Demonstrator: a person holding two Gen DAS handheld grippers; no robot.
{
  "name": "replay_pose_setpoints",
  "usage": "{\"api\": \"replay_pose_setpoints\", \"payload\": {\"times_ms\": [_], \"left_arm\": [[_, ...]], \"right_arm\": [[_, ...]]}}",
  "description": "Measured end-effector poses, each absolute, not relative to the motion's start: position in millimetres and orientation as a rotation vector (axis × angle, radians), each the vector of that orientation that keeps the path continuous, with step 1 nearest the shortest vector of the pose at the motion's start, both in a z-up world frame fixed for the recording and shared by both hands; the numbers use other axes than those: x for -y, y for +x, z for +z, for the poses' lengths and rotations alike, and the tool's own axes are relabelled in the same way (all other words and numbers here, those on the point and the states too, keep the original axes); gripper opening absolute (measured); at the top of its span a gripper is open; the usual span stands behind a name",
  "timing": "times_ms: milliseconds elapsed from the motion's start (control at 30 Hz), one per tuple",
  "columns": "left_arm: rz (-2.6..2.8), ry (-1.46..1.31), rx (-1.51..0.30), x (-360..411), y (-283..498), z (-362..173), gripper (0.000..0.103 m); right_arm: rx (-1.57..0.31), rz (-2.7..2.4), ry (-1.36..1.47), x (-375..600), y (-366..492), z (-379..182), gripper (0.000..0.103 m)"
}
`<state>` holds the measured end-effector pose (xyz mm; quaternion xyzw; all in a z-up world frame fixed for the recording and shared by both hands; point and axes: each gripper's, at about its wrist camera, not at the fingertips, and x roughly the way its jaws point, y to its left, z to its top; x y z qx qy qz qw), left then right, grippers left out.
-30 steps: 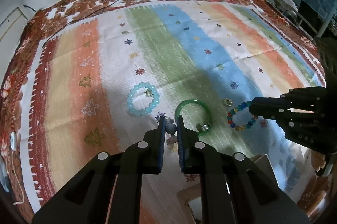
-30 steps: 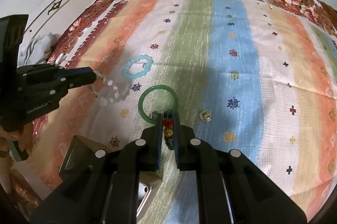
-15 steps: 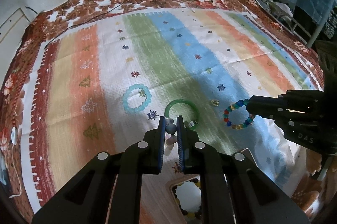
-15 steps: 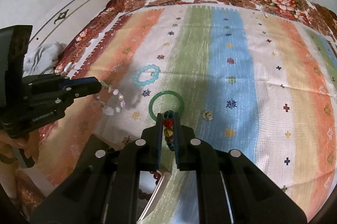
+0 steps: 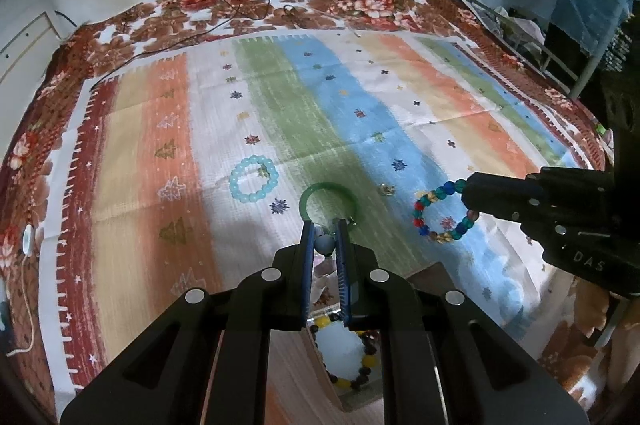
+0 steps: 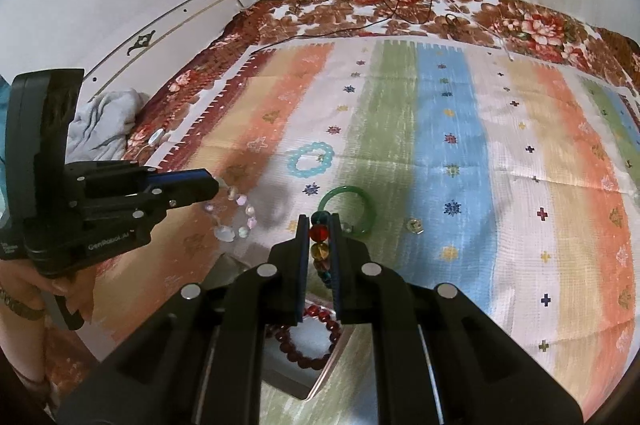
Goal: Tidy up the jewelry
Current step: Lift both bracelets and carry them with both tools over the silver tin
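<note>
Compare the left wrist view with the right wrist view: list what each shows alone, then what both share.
Only the left wrist view: a bracelet with yellow and dark beads in the box below, and the multicolored bracelet hanging as a full loop from the right tongs.

Only the right wrist view: a dark red bead bracelet in the box, the pale clear-bead bracelet dangling whole from the left tongs, and grey cloth.

Both: the light blue bead bracelet, green bangle, small ring and striped cloth.
</note>
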<state>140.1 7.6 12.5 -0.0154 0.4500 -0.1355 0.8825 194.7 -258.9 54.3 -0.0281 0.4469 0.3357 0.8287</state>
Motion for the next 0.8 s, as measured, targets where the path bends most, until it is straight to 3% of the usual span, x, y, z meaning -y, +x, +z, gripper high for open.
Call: {"api": "replay_pose_setpoints", "payload": {"times_ms": [800], "left_arm": [[-0.361,-0.037,-0.900,17.1,82.6,18.1,0.010]], "right_arm": [[-0.953,0.759,-0.049,270.5,134.7,52.1,0.011]]}}
